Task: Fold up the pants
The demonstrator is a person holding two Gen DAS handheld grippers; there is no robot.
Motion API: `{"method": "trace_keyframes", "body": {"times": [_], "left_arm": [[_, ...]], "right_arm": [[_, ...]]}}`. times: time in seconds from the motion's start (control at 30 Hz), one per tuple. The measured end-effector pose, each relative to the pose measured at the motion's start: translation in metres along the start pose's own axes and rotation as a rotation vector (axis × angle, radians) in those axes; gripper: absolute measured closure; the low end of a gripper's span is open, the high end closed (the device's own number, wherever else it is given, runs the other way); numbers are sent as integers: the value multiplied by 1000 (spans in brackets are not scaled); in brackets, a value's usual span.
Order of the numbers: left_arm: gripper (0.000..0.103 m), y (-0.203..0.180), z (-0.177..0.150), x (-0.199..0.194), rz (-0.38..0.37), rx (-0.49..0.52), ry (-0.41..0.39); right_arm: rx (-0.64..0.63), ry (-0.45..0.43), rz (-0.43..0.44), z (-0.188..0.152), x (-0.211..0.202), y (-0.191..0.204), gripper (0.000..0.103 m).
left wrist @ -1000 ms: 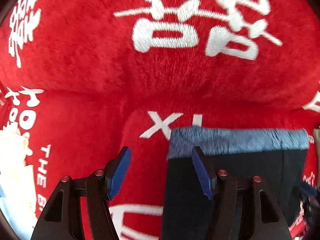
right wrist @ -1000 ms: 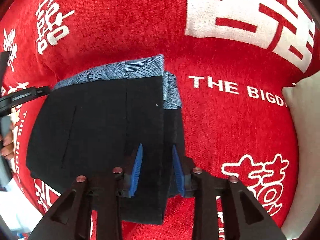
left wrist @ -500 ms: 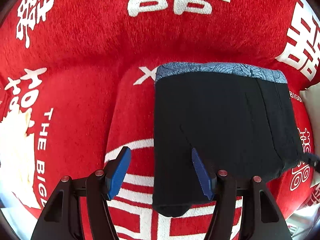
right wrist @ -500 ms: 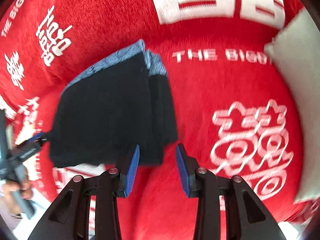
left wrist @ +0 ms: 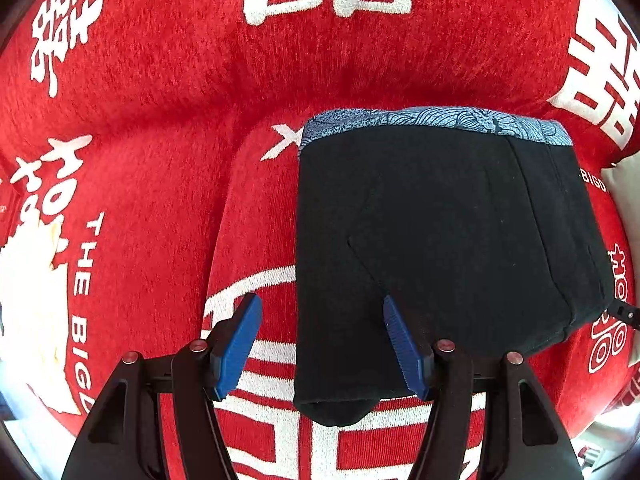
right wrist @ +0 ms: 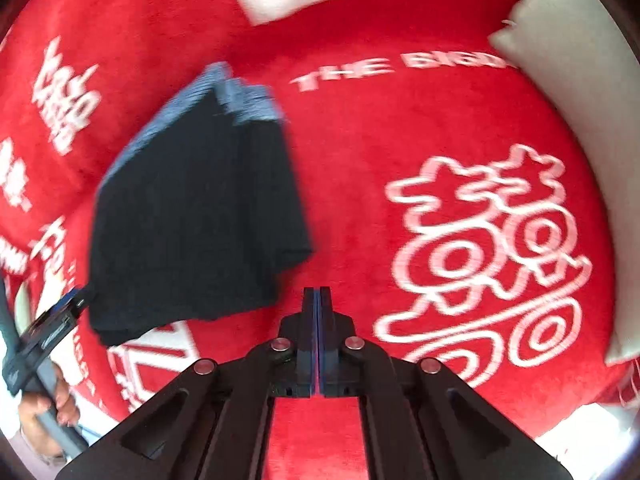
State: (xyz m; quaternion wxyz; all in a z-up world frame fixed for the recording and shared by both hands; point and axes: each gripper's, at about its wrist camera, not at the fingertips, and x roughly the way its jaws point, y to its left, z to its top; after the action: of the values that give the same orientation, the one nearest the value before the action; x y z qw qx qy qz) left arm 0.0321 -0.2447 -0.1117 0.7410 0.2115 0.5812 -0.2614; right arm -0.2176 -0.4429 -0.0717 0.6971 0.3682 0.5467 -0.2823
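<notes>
The black pants [left wrist: 440, 240] with a blue patterned waistband lie folded into a compact rectangle on the red blanket [left wrist: 160, 140]. My left gripper [left wrist: 322, 344] is open above the pants' near left edge, holding nothing. In the right wrist view the folded pants [right wrist: 192, 224] lie to the left and look blurred. My right gripper [right wrist: 318, 300] is shut and empty, just right of the pants' near corner. The left gripper also shows at the left edge of the right wrist view [right wrist: 52, 328], held by a hand.
The red blanket [right wrist: 400, 120] has large white characters and lettering. A white pillow [right wrist: 580, 100] lies at the right. A pale patch [left wrist: 32, 300] of the blanket's print shows at the left of the left wrist view.
My right gripper let go of the pants' right edge, pulled back and closed empty. My left gripper drew back from the pants and stayed open. The pants lie still.
</notes>
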Motion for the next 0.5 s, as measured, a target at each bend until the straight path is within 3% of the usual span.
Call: {"method": "trace_keyframes", "body": {"times": [0.07,0.2,0.27,0.37,0.43,0.5], "left_arm": [[38,3,0,1,-11,-17,3],[38,3,-1,1,-9,-13,-4],[38,2,-1,1,-6,-10,-5],[38,3,-2,1,-11,-9,-8],[28,5,-2,1,1,-18,-13],[27,9,-2,2,-17,-31,-9]], "right_arm": [[-12,-26,21,2,-11,2,98],[-144,-80,40,7,-24,38,81],[-215,-92,44,9,-22,59,80],[-270,-75,30,8,-11,79,80],[-291,-53,1,9,1,85,75],[-300,-34,-25,6,11,86,69]]}}
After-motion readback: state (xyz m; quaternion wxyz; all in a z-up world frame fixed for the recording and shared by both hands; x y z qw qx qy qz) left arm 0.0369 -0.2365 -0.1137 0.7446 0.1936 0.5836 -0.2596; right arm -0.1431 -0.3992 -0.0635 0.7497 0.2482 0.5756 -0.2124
